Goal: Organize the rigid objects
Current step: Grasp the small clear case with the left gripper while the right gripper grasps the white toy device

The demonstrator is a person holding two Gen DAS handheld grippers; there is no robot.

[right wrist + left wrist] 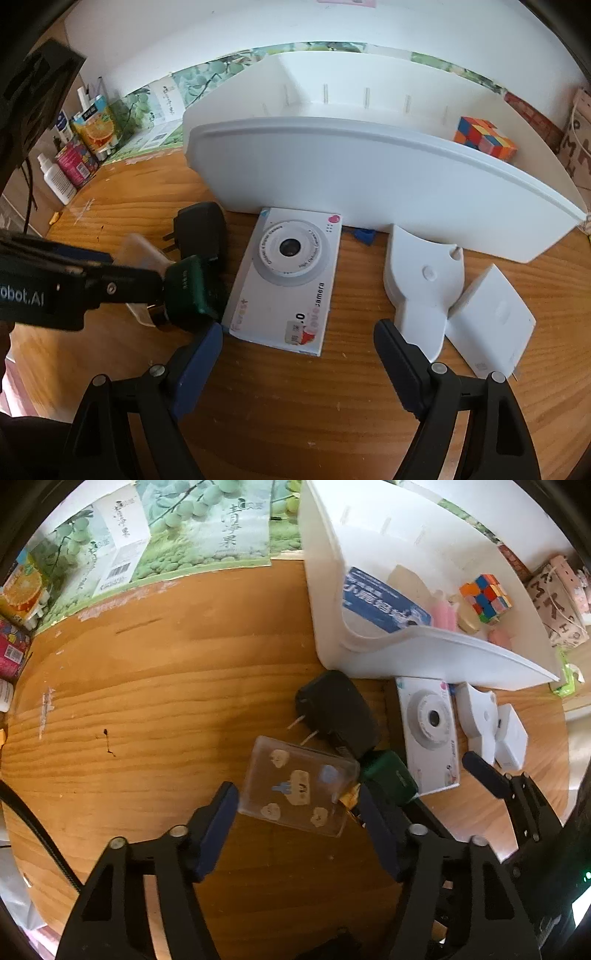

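A clear plastic box with stickers (300, 785) lies on the wooden table between the fingers of my open left gripper (295, 805); the fingers flank it and I cannot tell if they touch. Beside it are a black plug adapter (338, 714), a dark green box (391, 777) and a white camera box (430, 734). In the right wrist view my open, empty right gripper (299, 343) sits at the near end of the camera box (286, 280). The white bin (369, 177) holds a colour cube (484, 138).
White plastic pieces (424, 284) and a white flat box (491, 321) lie right of the camera box. Juice cartons and bottles (74, 155) stand along the left wall. The bin also holds a blue-and-white box (384, 602) and pink items.
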